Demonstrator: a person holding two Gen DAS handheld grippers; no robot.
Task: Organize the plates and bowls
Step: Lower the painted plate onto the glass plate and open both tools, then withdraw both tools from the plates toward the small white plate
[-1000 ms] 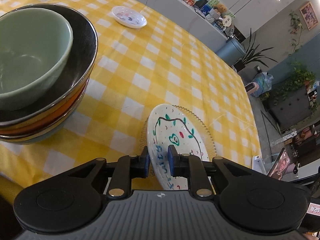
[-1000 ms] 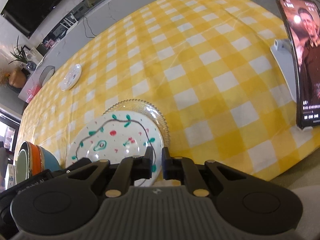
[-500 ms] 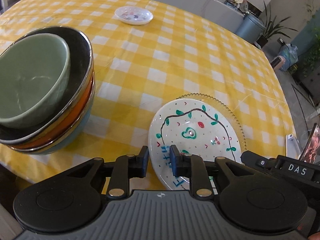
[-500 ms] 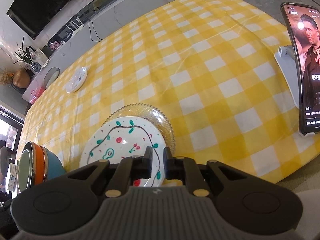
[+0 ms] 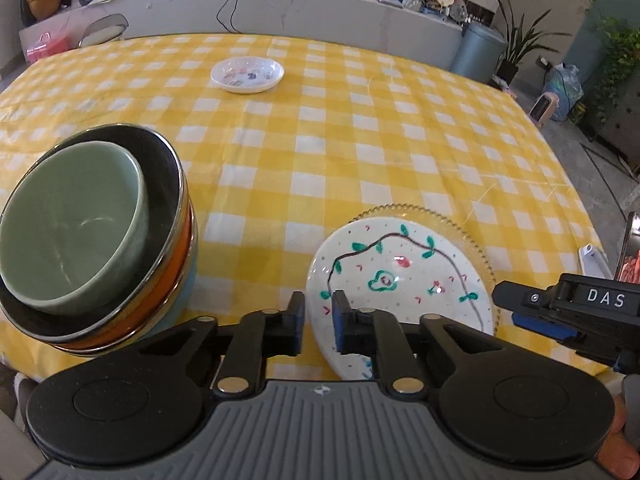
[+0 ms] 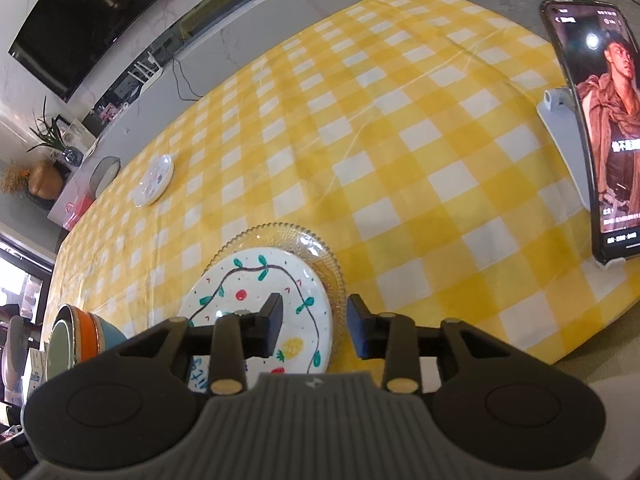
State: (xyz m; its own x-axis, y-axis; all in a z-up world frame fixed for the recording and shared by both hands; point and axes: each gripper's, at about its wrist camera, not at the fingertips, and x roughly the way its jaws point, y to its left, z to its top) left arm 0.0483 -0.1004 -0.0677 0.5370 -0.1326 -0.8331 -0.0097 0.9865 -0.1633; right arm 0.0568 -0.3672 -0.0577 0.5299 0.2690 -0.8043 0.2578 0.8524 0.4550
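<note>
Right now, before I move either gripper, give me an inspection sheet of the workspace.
Surface: yellow checked tablecloth over the whole table.
Job's things: painted plate stacked on a glass plate at the near edge; bowl stack, green bowl on top, to its left; small white dish alone on the far side.
Clutter: phone upright on a white stand at the right, screen lit.
Grippers: left gripper nearly shut at the painted plate's rim, grip cannot be told; right gripper open, holding nothing.
Cables: black cord hanging from the counter behind the table.
Surroundings: counter with snack packs, plants, a bin.
</note>
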